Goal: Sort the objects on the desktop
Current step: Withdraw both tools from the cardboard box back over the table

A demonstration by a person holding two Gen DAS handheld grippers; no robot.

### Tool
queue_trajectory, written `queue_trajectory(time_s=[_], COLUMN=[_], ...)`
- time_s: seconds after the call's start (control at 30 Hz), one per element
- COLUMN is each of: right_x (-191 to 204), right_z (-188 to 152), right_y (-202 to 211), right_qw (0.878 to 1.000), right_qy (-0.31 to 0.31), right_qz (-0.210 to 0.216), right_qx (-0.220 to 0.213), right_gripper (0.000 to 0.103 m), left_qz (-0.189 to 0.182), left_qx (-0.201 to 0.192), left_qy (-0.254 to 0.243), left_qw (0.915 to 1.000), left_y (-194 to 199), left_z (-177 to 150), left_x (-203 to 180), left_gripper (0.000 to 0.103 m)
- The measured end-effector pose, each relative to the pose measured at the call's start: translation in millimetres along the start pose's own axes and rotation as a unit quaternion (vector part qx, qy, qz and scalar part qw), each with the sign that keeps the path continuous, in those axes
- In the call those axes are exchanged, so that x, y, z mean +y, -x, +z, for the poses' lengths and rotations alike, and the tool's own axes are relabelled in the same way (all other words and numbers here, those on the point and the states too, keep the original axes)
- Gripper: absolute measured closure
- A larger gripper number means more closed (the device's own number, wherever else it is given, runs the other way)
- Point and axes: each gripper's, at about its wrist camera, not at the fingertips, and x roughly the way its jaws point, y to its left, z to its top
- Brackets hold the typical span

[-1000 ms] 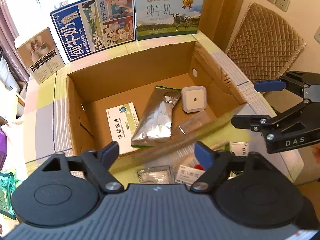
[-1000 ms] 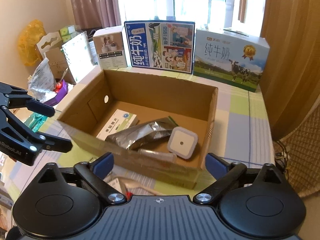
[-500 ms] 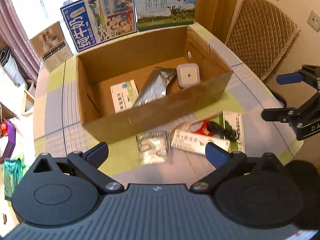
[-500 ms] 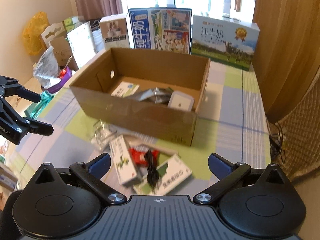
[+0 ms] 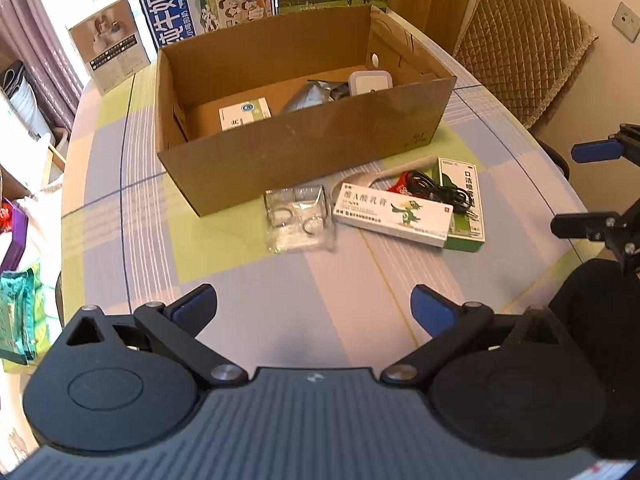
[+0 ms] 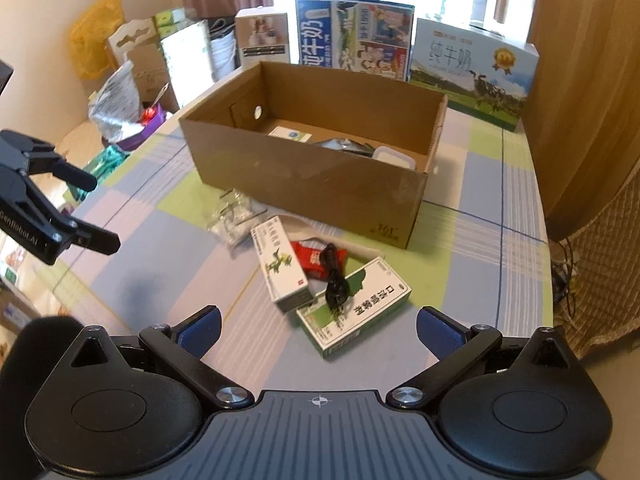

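An open cardboard box (image 5: 304,148) (image 6: 312,176) holds a white medicine box (image 5: 245,114), a silver pouch (image 5: 310,96) and a white square device (image 5: 369,82). On the table in front of it lie a clear plastic bag (image 5: 298,216) (image 6: 232,220), a white ointment box (image 5: 394,212) (image 6: 282,268), a red packet (image 6: 312,258), a black cable (image 5: 444,194) (image 6: 334,280) and a green-white box (image 5: 464,200) (image 6: 356,308). My left gripper (image 5: 312,308) (image 6: 80,208) is open and empty, above the table short of these. My right gripper (image 6: 318,330) (image 5: 580,188) is open and empty near the green-white box.
Milk cartons (image 5: 224,4) (image 6: 472,68) and a small product box (image 5: 112,44) stand behind the cardboard box. A quilted chair (image 5: 520,44) is at the right. Bags and clutter (image 6: 120,100) sit off the table's left side. The table edge (image 5: 576,248) is near the right gripper.
Both grippers have pulled back from over the cardboard box toward the near side of the table. The loose items in front of the box have come into view. Both jaws stay open.
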Motion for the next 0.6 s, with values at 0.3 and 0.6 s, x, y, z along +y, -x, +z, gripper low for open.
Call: queue_trajectory(time_s=[0.3,0.6], right_x=[-4.8,-12.9], right_z=[-16.7,-18.3], right_y=[-2.4,-3.5], right_qw=[1.000,1.000], right_qy=[0.000,-0.010], right_qz=[-0.008,-0.012], right_qx=[0.012,0.012], right_gripper=[0.002,0.002], left_qz=[-0.014,-0.020], left_qx=[0.002,0.002], left_qy=[0.009,0.008], left_qw=[0.9999,0.9998], left_y=[-4.8,-14.3], left_z=[-20.7,-23.5], left_x=[-3.8,-7.5], left_gripper=[0.002,0.002])
